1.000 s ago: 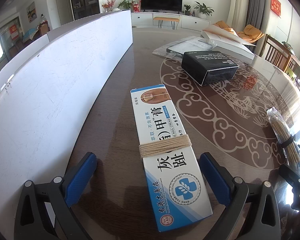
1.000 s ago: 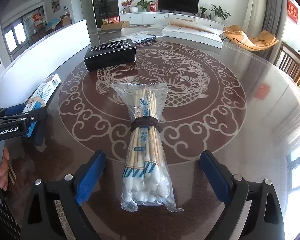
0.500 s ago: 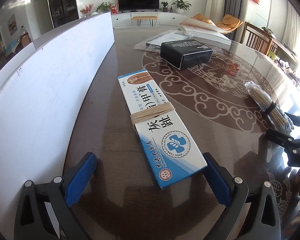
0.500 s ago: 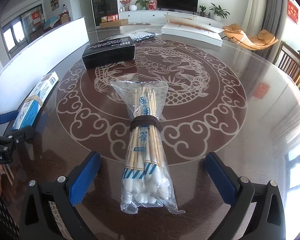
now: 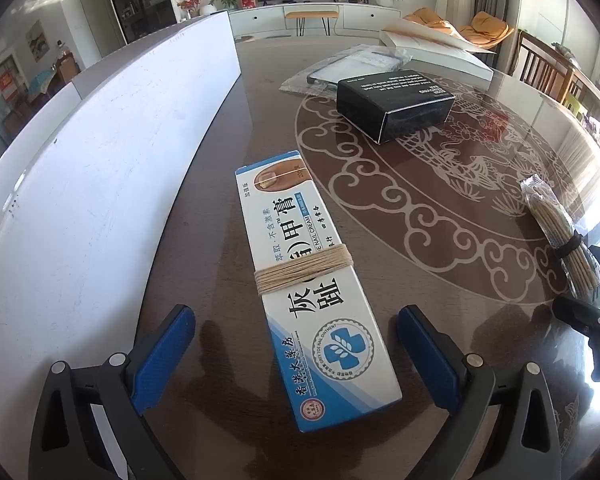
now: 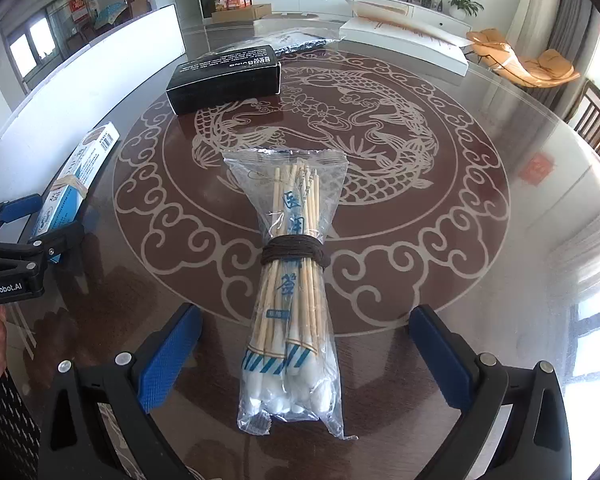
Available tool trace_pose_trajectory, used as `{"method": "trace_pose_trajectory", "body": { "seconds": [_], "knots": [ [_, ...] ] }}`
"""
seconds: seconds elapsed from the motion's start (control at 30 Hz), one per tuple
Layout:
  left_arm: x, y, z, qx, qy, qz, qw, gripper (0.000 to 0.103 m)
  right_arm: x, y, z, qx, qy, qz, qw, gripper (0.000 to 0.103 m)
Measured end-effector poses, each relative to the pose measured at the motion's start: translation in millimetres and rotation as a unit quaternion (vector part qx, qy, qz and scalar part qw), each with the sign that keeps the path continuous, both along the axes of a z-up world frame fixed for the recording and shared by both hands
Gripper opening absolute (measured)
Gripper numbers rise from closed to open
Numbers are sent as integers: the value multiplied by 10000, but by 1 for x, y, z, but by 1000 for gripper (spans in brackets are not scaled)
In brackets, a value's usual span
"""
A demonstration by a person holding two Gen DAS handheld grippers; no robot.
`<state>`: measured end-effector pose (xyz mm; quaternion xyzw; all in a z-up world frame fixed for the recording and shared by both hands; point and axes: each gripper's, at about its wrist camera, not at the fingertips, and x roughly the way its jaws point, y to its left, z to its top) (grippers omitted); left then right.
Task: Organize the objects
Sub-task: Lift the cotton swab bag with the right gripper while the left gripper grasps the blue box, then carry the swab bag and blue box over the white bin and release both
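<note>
A long blue-and-white ointment box point(image 5: 312, 280) bound with tan twine lies on the dark glass table between the wide-open fingers of my left gripper point(image 5: 294, 322). It also shows at the left of the right wrist view point(image 6: 74, 184). A clear bag of cotton swabs point(image 6: 292, 300) tied with a dark band lies between the wide-open fingers of my right gripper point(image 6: 304, 322). It also shows at the right of the left wrist view point(image 5: 560, 236). Neither gripper touches its object.
A black box point(image 5: 396, 102) point(image 6: 226, 78) lies further back on the table. A plastic-wrapped flat item point(image 5: 352, 66) and a white flat box point(image 6: 404, 42) lie beyond it. A white board point(image 5: 80, 168) stands along the left edge. The left gripper point(image 6: 16, 240) shows in the right view.
The left gripper has moved forward so its fingers flank the ointment box's near half. The right gripper has moved slightly forward around the swab bag. Both stay open.
</note>
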<state>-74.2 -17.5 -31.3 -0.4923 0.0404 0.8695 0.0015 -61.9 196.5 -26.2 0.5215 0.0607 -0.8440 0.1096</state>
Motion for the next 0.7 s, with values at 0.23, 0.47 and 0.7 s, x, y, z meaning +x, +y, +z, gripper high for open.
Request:
{"method": "trace_pose_trajectory", "body": {
  "seconds": [0.23,0.47,0.7],
  "knots": [
    [32,8,5,179,321,-443,9983,41,11,4,15,-234,56,190,9995,29],
    [86,-5,19,969,696,-363,9922,41,50,24,22,-1760,-123,-217,9841,29],
    [99,-21,53,1208,1096,-235,9863,41,57,0,62,-2071,381,-123,9775,29]
  ]
}}
